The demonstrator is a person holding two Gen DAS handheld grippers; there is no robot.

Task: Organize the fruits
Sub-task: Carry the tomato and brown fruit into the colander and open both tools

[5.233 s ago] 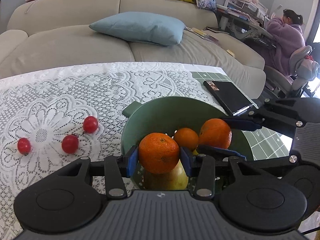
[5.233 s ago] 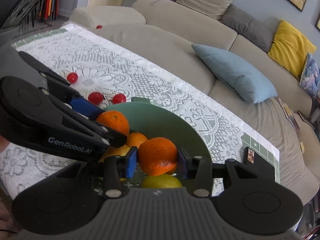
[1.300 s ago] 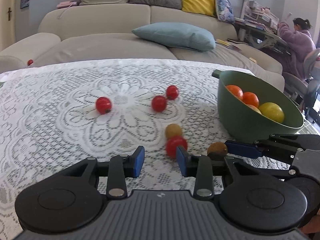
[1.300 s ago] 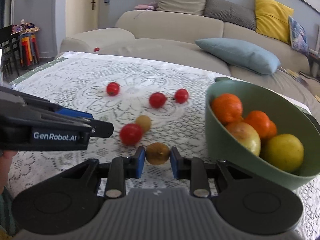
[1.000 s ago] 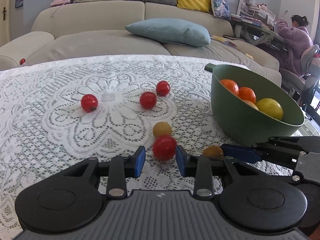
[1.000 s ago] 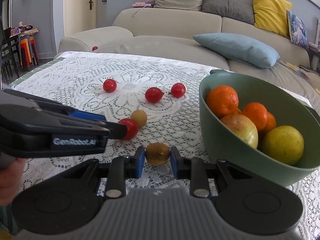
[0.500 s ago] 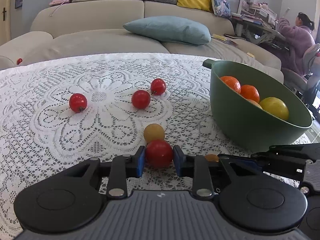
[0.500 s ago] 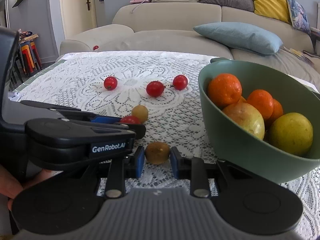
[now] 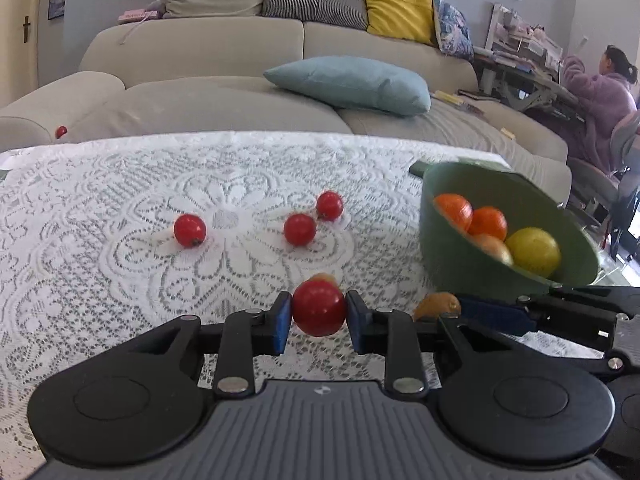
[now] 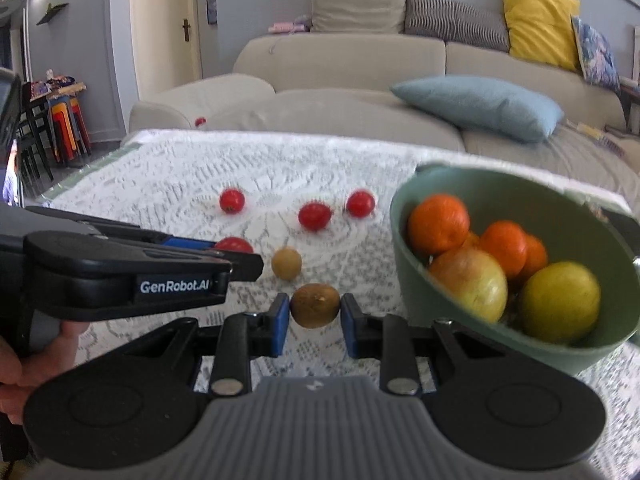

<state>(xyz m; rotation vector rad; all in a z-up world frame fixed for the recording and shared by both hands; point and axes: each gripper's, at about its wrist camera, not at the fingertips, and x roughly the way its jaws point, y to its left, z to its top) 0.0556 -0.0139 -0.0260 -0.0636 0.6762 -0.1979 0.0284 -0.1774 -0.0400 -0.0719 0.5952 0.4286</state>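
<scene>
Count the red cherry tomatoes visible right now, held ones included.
5. One clamped in the left gripper; three loose on the lace tablecloth at and; one on the sofa arm. More may hide behind the grippers.

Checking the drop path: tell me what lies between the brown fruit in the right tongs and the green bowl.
Only bare lace tablecloth between brown fruit and green bowl, per the right wrist view.

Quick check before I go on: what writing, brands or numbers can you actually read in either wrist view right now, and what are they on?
"GenRobot.AI": white letters on the black side of the left gripper, seen in the right wrist view.
Small pale mark on the grey body of the right gripper: a logo, not readable text.
Framed pictures on the walls and papers on the far desk: too small and blurred to read.
Nothing else legible.
</scene>
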